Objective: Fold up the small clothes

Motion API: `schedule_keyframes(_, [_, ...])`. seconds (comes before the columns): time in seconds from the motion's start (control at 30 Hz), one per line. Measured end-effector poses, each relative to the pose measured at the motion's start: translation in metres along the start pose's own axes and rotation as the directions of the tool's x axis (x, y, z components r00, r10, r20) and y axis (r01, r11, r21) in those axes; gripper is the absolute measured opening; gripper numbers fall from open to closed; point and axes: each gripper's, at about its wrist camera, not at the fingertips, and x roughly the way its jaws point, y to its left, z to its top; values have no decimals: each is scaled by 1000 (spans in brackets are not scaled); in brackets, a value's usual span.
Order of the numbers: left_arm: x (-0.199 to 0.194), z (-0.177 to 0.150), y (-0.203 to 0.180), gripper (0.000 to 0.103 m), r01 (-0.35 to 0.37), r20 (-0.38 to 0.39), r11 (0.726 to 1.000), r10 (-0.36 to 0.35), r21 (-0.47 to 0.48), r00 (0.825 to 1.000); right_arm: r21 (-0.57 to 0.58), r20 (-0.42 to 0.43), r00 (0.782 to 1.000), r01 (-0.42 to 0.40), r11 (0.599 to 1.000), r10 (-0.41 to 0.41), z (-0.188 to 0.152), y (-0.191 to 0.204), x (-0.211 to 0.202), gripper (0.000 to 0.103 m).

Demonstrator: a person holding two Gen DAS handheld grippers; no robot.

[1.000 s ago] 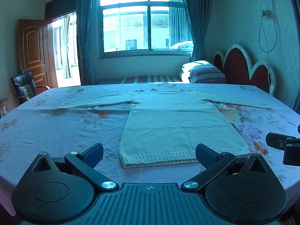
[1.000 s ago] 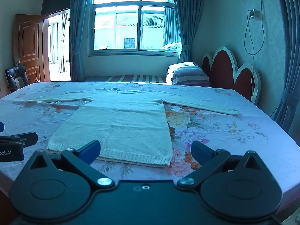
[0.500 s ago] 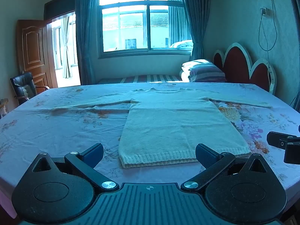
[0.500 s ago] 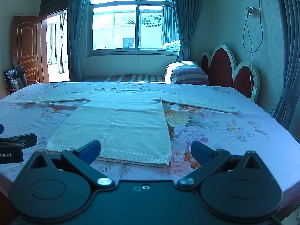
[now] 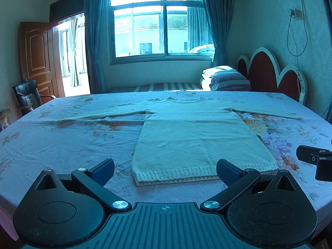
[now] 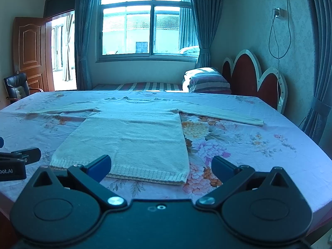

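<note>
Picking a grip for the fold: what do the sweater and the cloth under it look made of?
Sweater: cream knit, probably wool or acrylic, matte and fuzzy, with a ribbed hem. Cloth: thin woven sheet, likely cotton, smooth, with a printed floral pattern and fine creases.

Sweater (image 5: 193,137) flat on table (image 5: 62,145), hem nearest, collar far, sleeves spread left and right. Left gripper (image 5: 165,169) before hem's left part; right gripper (image 6: 160,166) before hem's right corner, right of left gripper. Bed (image 5: 155,86) behind table, pillows (image 5: 226,77) at its right, window (image 5: 159,18) behind. Chair (image 5: 26,95) far left.
</note>
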Motion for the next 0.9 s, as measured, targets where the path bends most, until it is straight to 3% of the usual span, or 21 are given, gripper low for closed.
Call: schedule_keyframes(0.9, [-4,2,-3,103,3,5,1000,-3,4,1000,6,7,1000,2,1000,-2,0,-1,-2,103])
